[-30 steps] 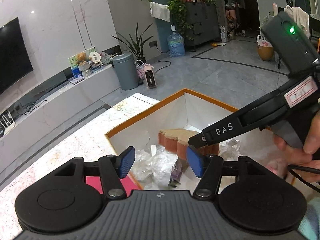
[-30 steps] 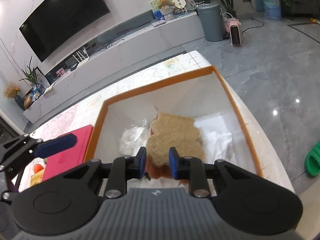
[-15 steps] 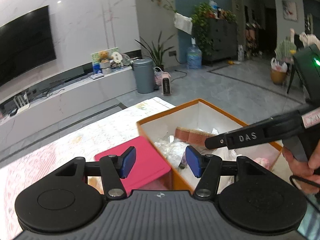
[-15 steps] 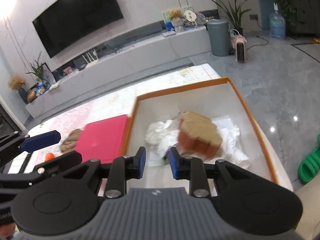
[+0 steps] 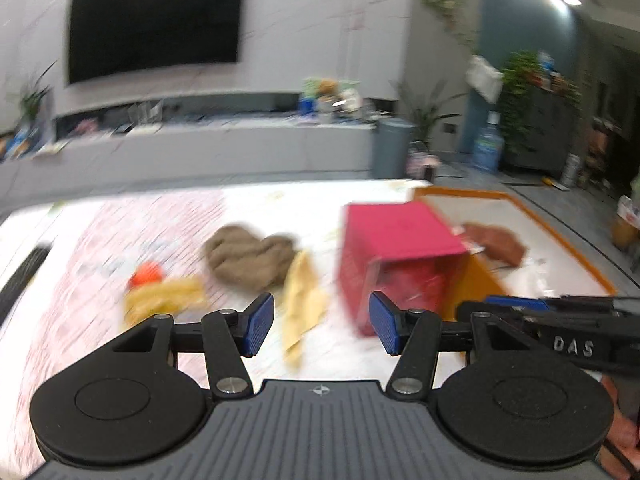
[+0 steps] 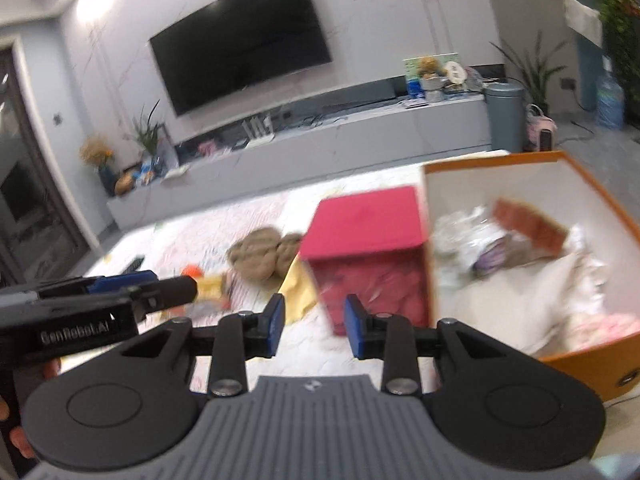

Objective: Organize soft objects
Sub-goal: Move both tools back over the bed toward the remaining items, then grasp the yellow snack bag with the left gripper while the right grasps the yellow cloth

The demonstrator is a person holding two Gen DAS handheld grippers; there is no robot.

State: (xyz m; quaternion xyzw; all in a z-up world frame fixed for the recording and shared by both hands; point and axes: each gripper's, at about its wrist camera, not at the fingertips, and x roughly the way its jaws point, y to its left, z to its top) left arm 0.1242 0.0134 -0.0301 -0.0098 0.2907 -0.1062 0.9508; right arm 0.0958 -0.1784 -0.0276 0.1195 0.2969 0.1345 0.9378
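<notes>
On the patterned table lie a brown plush (image 5: 250,258), a yellow cloth (image 5: 302,300) and a yellow-and-orange toy (image 5: 160,292), all blurred. My left gripper (image 5: 322,328) hovers just short of the yellow cloth, open and empty. My right gripper (image 6: 315,326) hangs in front of the pink box (image 6: 368,240), its jaws opening with nothing between them. The brown plush (image 6: 260,254) and yellow cloth (image 6: 298,288) lie left of that box. A bread-shaped plush (image 6: 528,226) rests inside the orange-rimmed box (image 6: 492,160). The left gripper (image 6: 120,284) shows at the left edge of the right wrist view.
Crumpled white plastic (image 6: 464,232) and a pink soft item (image 6: 612,326) fill the orange-rimmed box (image 5: 560,236). The pink box (image 5: 396,256) stands against its left wall. Beyond the table are a TV console (image 6: 340,136), a grey bin (image 6: 504,116) and open floor to the right.
Both grippers have swung left, away from the orange-rimmed box, toward the loose items on the table. The right jaws stand wider apart. The bread-shaped plush stays in the box.
</notes>
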